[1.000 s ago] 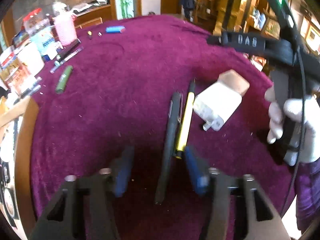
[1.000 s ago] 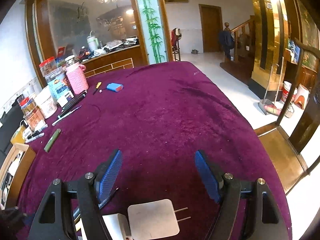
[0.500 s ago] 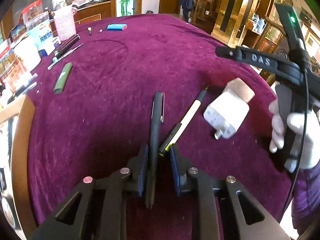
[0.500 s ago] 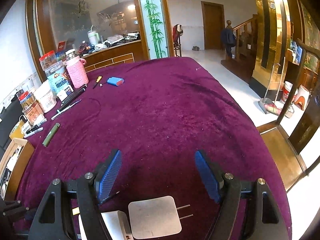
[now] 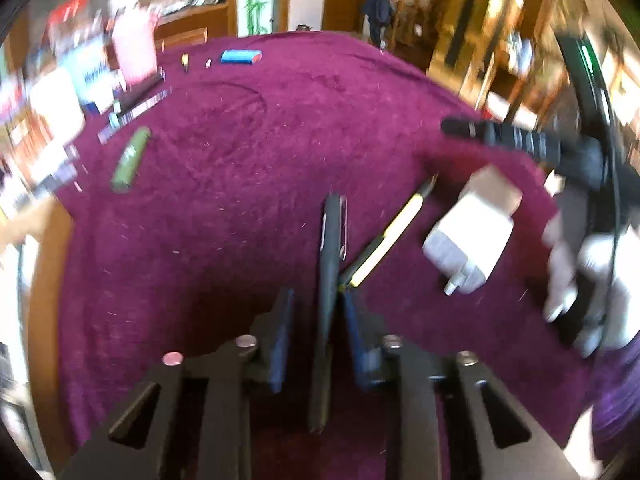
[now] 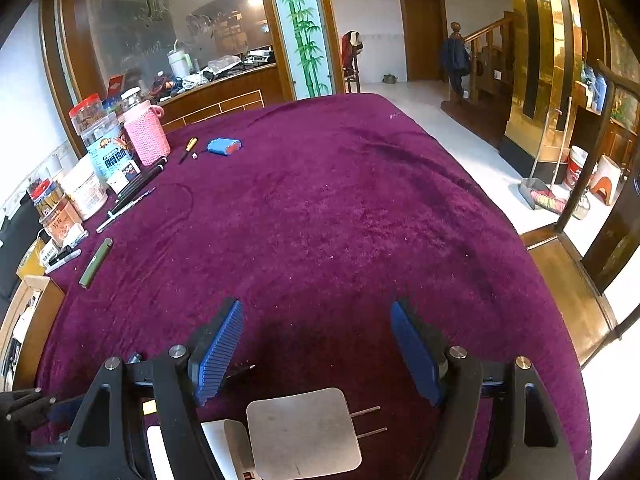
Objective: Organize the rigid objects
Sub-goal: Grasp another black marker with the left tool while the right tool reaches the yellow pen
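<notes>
My left tongs slightly parted around black pen, right tongs wide above white charger, purple-clothed counter.

wrist views, low over shared tablecloth

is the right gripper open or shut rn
Open. The right gripper has its blue pads spread wide apart with only purple tablecloth between them.
</notes>
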`<move>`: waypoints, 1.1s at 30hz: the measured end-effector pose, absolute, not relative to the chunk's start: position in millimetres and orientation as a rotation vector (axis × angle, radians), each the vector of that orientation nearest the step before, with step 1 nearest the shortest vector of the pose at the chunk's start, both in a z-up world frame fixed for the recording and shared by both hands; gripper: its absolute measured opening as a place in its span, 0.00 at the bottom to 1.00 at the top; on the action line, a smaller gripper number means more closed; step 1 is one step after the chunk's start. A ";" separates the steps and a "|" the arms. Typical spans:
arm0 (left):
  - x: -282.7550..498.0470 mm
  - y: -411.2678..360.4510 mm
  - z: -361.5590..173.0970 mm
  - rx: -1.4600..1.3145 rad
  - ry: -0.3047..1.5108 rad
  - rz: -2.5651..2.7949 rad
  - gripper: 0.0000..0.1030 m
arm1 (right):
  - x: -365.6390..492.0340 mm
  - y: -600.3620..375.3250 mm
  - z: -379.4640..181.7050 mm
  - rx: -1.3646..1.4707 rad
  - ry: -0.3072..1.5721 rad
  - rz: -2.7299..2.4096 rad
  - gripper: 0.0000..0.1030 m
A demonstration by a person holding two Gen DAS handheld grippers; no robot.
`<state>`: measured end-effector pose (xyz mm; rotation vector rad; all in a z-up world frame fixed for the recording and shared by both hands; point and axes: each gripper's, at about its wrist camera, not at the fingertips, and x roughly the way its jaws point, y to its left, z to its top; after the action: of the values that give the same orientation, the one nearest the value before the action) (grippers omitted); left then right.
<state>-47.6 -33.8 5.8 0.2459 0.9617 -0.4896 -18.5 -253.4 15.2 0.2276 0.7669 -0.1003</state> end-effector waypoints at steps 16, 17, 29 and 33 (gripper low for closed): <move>-24.7 -26.1 8.1 0.172 0.956 -0.460 0.10 | -20.7 -270.7 15.2 0.266 0.741 -0.142 0.77; -28.6 -14.5 11.5 0.110 0.962 -0.477 0.10 | -20.2 -273.9 14.0 0.278 0.742 -0.146 0.77; -120.8 114.8 79.7 -0.174 0.777 -0.498 0.10 | -13.7 -276.8 12.6 0.407 0.827 -0.035 0.77; -135.0 148.2 87.6 -0.226 0.735 -0.480 0.10 | -8.4 -231.3 33.9 0.366 0.956 0.131 0.77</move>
<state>-135.0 148.2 87.6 -0.2257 0.7351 -0.4801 -8.4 -231.3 33.9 0.3660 0.9563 0.1308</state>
